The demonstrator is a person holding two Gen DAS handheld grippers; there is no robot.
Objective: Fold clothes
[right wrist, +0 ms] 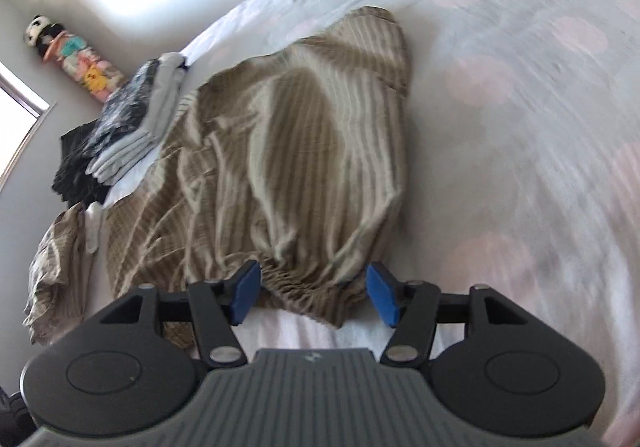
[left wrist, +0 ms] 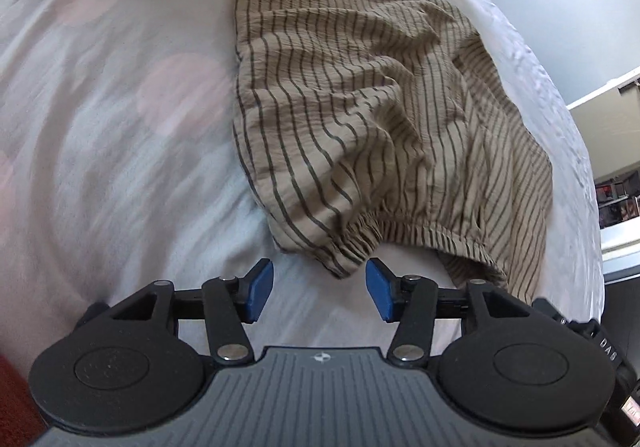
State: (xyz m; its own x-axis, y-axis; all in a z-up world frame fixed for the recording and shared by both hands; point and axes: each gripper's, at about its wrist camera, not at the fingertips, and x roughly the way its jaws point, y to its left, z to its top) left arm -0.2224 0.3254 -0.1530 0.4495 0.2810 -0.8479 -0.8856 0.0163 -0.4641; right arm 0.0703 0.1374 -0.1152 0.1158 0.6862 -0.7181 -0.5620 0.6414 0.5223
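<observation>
Left gripper (left wrist: 319, 289) jaws apart, nothing clamped; bare sheet between the blue pads, with the elastic waistband (left wrist: 400, 235) corner of the striped tan garment (left wrist: 352, 95) just ahead of them. Right gripper (right wrist: 314, 293) jaws also apart, but here the gathered waistband (right wrist: 304, 283) sits between the pads, not pinched yet as far as I can tell; the view is motion-blurred.

Garment lies rumpled on the bed (left wrist: 100, 127), waistband end nearest both grippers, far end pointing away, deep wrinkles through the middle. Folded stacks (right wrist: 132, 119) sit beyond it near the bed edge, another tan piece (right wrist: 56, 259) off to one side.

Step in hand, judged: take the waistband at both corners. To do it well: left gripper needs to slide forward so the elastic edge gets fully between the pads; right one is about in place. Grab only the garment, not the sheet under it. Close both before lifting, pull corners apart to tension the band, then shake or drag flat before any fold.
</observation>
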